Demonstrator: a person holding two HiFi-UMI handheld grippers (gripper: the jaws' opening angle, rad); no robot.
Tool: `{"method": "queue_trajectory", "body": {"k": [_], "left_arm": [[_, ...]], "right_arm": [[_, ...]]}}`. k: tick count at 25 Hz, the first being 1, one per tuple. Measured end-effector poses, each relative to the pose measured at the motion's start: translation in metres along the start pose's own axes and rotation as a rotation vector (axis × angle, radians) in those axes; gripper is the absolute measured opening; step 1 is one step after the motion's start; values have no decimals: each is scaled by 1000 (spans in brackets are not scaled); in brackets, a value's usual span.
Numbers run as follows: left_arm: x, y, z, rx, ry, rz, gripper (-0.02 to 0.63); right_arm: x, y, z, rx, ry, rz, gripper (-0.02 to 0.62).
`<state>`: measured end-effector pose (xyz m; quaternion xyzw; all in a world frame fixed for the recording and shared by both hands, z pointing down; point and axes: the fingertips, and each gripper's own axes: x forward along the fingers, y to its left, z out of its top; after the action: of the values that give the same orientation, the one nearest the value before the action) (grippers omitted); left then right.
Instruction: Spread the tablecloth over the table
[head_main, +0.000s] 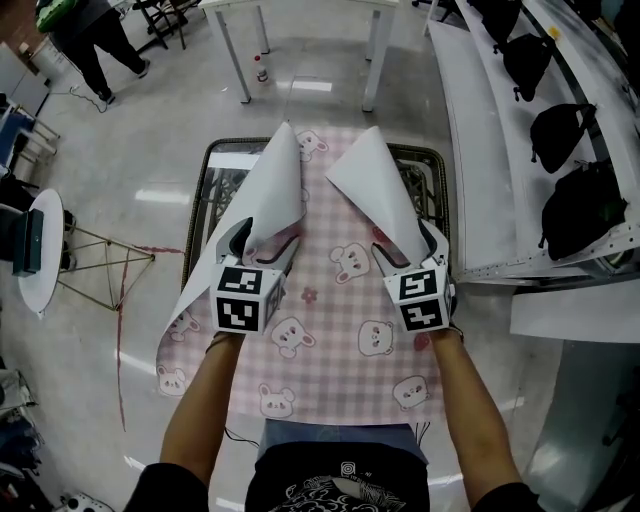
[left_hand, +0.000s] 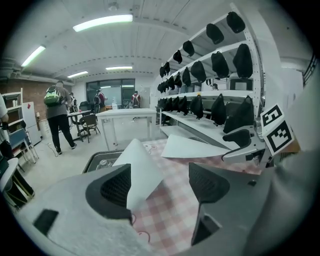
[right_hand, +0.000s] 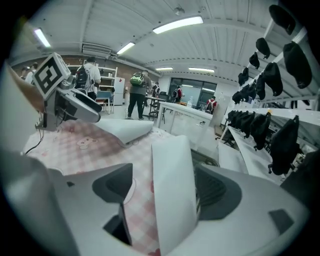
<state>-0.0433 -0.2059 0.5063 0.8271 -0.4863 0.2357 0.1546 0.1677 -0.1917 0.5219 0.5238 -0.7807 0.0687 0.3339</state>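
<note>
Here, the pink checked tablecloth (head_main: 330, 330) lies over the dark-framed table (head_main: 205, 180), and its two far corners are curled up and back with the white underside showing. One corner stands loose between the wide-spread fingers of the left gripper (head_main: 260, 240), the other in the right gripper (head_main: 410, 245). Around them are a glossy grey floor (head_main: 150, 130), white shelves (head_main: 480, 120) holding black bags (head_main: 565, 130) on the right, and a person (head_main: 90, 40) at far left.
</note>
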Motion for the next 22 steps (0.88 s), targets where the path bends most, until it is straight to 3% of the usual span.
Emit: {"method": "queue_trajectory", "body": {"k": [7,22], "left_arm": [[6,-18,3,11,2,-29,370],[35,-72,10,28,8,-130,368]], "right_arm": [[1,-2,-10,-28,49,14,399],[0,-25,-42,-80,120,-35,246]]}}
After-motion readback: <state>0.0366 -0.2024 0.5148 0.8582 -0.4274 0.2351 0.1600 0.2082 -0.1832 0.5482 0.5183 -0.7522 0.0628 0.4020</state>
